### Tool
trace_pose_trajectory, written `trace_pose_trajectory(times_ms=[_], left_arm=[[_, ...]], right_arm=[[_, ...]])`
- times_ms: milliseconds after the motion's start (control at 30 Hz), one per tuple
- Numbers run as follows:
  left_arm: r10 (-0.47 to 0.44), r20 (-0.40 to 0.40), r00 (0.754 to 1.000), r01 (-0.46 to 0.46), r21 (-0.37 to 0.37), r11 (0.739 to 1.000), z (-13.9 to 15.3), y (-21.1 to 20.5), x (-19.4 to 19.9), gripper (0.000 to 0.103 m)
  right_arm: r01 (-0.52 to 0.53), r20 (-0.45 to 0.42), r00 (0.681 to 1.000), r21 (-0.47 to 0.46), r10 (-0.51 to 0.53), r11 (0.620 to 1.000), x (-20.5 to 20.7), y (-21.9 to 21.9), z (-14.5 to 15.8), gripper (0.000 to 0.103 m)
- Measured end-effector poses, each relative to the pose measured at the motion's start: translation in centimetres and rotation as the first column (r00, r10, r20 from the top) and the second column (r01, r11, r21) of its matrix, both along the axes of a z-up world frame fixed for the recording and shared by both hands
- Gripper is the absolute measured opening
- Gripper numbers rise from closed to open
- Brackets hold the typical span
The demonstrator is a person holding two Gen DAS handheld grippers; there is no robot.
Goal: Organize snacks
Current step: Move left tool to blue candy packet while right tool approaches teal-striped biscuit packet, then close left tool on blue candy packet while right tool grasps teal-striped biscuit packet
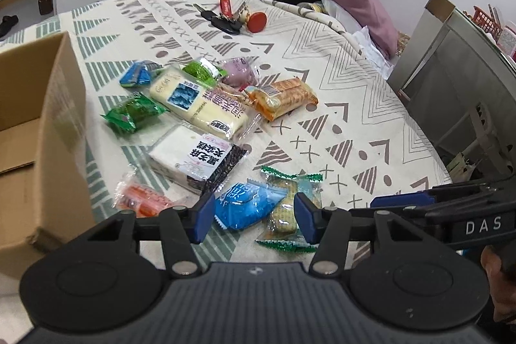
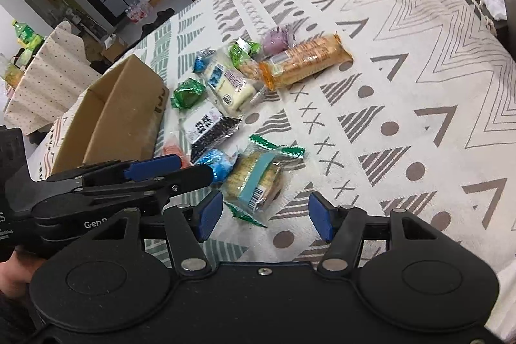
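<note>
Both sets of jaws stand wide and hold nothing. The left gripper point(image 1: 254, 221) hovers low over the near edge of the snack pile, its blue pads either side of a blue wrapped candy pack point(image 1: 250, 207) and a green-edged cracker pack point(image 1: 290, 208); whether the pads touch the wrappers cannot be told. The right gripper point(image 2: 265, 216) hangs just beside it on the right, its left pad close to the same cracker pack point(image 2: 258, 179).

All the snacks lie loose on the patterned bench cloth point(image 1: 354, 105), to the right of an open cardboard box point(image 1: 35, 131). Beyond the blue pack, away from the camera, sit a black-and-white cake bar point(image 1: 196, 158), a long cream-coloured pack point(image 1: 200, 102), an orange biscuit sleeve point(image 1: 280, 97), two green candy wrappers, a purple bun and, nearest the box, a small orange-red pack point(image 1: 142, 199). A bunch of keys point(image 1: 225, 18) lies well beyond the pile.

These packets look light, with thin, slick, crinkly film, likely to slide or twist under a pinch. The crackers inside are brittle, so a gentle squeeze across the pack's short width seems wisest; the blue pack is puffy and should give.

The left gripper points forward and downward along the bench; the right one is angled in from the right, tilted towards the box.
</note>
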State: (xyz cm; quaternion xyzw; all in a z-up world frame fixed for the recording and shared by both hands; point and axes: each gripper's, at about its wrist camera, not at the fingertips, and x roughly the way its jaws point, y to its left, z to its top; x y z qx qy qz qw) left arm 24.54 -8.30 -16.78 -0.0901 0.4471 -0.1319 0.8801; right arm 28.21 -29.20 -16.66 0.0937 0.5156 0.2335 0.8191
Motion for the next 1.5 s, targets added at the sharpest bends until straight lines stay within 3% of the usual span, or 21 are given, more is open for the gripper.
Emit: trace_pose_trajectory(times_ms=[233,500,600,767,1067,1400,1500], left_arm=[[-0.038,-0.018,0.999,0.037,-0.025,0.999,-1.8,-0.5,1.4,0.053],[0.005,-0.037,0.999,-0.007,-0.048,0.999,-3.3,0.2,2.1,0.053],[0.022,-0.036,0.999,-0.024,-0.060,0.998,-3.3,0.5,1.9,0.046],[0.028,-0.032,0.999,-0.030,-0.065,0.997,-3.0,0.8,1.4,0.025],[0.067,-0.024,0.997,-0.068,-0.068,0.995,-2.4,2.2,-0.3,0.020],[0.040,-0.022,0.999,-0.040,-0.012,0.999,-1.8,1.5,-1.2,0.025],[0.024,-0.004,1.000,-0.024,-0.012,1.000,-1.4,1.2,-1.1,0.042]], right_arm=[[0.003,-0.035,0.999,0.000,-0.003,1.000,1.1,0.5,-1.5,0.059],[0.003,-0.055,0.998,-0.006,-0.003,1.000,2.0,1.2,-2.4,0.059],[0.009,-0.054,0.998,-0.006,-0.009,1.000,2.5,1.5,-2.5,0.059],[-0.002,-0.054,0.999,-0.013,0.001,1.000,2.7,2.3,-2.6,0.059],[-0.002,-0.018,1.000,-0.083,0.001,0.997,2.7,4.2,-3.3,0.059],[-0.031,0.042,0.998,-0.122,0.037,0.992,2.1,3.7,-2.3,0.014],[-0.032,0.049,0.998,-0.133,0.038,0.991,2.4,2.8,-2.0,0.004]])
